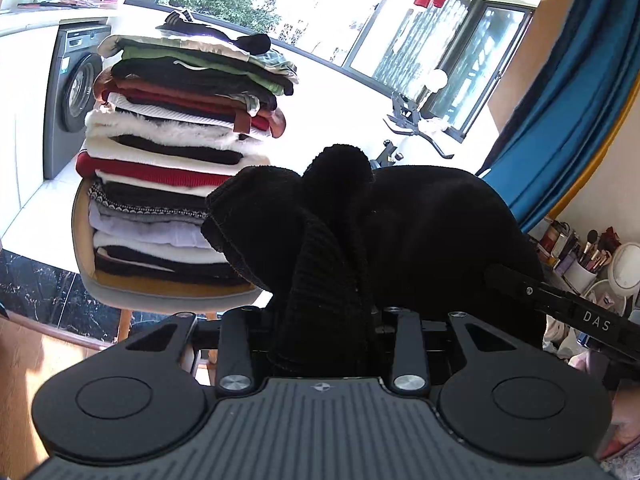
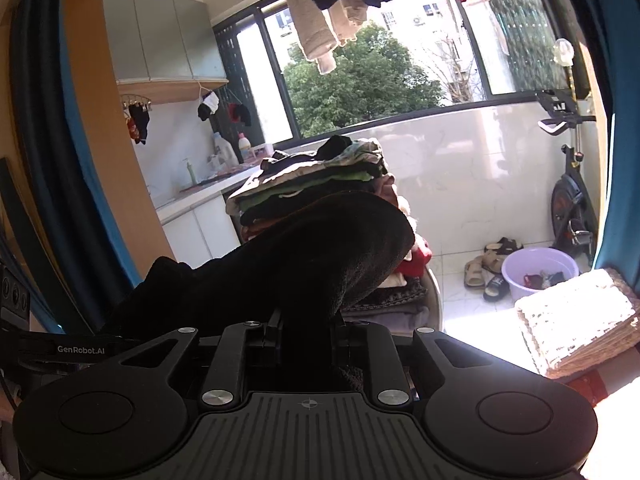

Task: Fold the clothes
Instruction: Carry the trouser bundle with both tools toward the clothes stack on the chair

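A folded black knit garment (image 1: 360,232) is held up in the air between both grippers. My left gripper (image 1: 324,320) is shut on one end of it; cloth bunches over the fingers and hides them. My right gripper (image 2: 306,332) is shut on the other end of the black garment (image 2: 304,248), its fingers hidden too. The right gripper's arm (image 1: 568,308) shows at the right of the left wrist view. A tall stack of folded clothes (image 1: 176,160) sits on a chair (image 1: 84,248) just beyond the garment, and it also shows in the right wrist view (image 2: 320,176).
A washing machine (image 1: 76,96) stands left of the stack. An exercise bike (image 2: 572,208), sandals and a purple basin (image 2: 540,272) are on the balcony floor. A folded white cloth (image 2: 576,320) lies at right. Blue curtain (image 1: 568,92) and a cosmetics shelf (image 1: 580,256) are at right.
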{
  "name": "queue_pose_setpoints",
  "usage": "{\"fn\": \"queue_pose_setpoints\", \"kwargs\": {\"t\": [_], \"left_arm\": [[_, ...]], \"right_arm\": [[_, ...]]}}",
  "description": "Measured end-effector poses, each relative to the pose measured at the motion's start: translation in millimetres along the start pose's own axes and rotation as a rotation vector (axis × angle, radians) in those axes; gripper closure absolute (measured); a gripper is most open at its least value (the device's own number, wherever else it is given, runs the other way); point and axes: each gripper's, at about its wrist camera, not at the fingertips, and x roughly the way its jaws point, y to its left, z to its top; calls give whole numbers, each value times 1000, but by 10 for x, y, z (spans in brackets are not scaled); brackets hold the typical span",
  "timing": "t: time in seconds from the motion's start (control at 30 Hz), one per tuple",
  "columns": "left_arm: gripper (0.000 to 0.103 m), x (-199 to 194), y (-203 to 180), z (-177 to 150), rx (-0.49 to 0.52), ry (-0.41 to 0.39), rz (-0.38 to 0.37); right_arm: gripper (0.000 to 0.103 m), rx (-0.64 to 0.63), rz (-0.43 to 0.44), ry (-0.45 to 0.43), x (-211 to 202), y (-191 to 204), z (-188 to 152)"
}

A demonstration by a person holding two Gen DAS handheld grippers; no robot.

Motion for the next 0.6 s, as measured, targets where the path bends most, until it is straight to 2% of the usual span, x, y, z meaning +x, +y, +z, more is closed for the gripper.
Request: {"fn": "queue_pose_setpoints", "kwargs": {"t": [0.13,0.23,0.33,0.47,0.6], "left_arm": [[68,369,549,766,12,13,-34],[68,556,880,1383,75,-2,-43],[68,778,1221,2033,70,-4,-62],[68,1010,1522,2735,64,-3,-67],[68,1175,1798,3418,41,-28,-67]], "right_arm": [[86,-16,-41,-21,909,261,414],[86,-3,-49,-50,1595,437,765],[86,13,-47,-86,2228,524,1161],[86,15,-34,-123,3021,607,1720],[86,-15,0,-147,3636,666,2245]]}}
